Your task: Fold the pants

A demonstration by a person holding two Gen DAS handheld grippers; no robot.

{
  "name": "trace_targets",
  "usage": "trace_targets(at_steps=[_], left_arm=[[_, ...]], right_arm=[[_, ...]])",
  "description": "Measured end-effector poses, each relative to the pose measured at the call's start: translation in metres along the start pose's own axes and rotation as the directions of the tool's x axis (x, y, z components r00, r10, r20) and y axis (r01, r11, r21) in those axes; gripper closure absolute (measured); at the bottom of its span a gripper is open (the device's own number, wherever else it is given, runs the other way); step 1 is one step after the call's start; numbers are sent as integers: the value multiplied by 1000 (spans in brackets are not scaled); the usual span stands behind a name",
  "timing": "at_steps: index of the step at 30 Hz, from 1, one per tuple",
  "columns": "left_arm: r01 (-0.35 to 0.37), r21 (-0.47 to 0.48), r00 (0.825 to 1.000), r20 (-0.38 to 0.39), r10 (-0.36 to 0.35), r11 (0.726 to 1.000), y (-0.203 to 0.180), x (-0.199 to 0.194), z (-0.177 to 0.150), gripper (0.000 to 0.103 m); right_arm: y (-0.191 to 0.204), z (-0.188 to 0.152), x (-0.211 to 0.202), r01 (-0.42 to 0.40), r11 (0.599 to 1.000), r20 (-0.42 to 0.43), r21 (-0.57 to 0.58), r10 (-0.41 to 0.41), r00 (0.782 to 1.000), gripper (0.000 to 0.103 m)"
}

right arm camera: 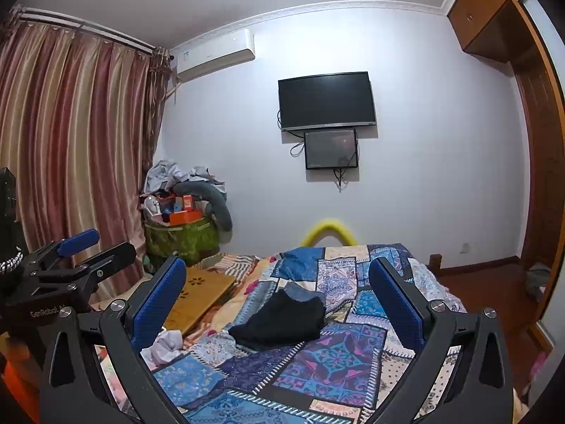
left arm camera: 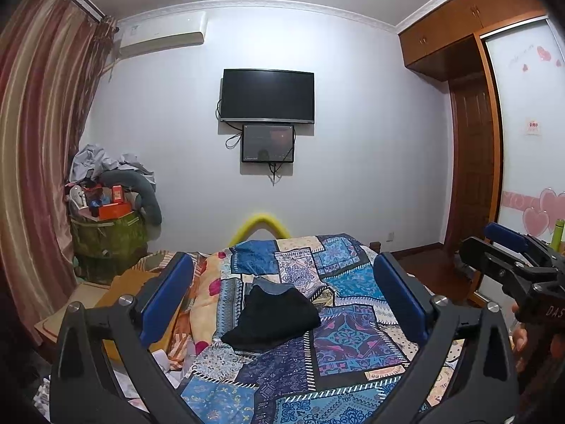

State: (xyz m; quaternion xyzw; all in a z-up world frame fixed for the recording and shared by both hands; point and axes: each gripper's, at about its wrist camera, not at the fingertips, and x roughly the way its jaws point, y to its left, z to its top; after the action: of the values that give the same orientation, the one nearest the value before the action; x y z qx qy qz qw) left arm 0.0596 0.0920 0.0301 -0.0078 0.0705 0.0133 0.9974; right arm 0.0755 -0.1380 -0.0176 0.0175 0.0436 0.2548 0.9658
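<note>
The black pants (left arm camera: 273, 318) are seen bunched on the quilt (left arm camera: 353, 346), ahead of and between the spread jaws of both the left gripper (left arm camera: 282, 296) and right gripper (right arm camera: 277, 296); soft and limp, they are best pinched at the waistband

- The pants (left arm camera: 272, 318) were black, with a blue-grey patch at their far edge.
- The bedspread (left arm camera: 346, 339) was a patchwork of blues, purple and cream prints.
- Both the left gripper (left arm camera: 282, 296) and the right gripper (right arm camera: 277, 295) were black with blue pads.
- The curtain (right arm camera: 70, 141) had pink and gold stripes.
- The wall (left arm camera: 370, 141) was pale lilac-white.
- The wardrobe (left arm camera: 452, 28) was orange-brown wood.
</note>
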Motion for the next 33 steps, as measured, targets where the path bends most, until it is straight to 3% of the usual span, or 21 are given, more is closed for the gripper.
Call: trace_targets(at_steps=[33], left_arm=[[41,7,999,-20,-41,999,2,9,-5,0]], right_arm=[[-2,-1,2,14,1000,-16,1,-14,1000,0]])
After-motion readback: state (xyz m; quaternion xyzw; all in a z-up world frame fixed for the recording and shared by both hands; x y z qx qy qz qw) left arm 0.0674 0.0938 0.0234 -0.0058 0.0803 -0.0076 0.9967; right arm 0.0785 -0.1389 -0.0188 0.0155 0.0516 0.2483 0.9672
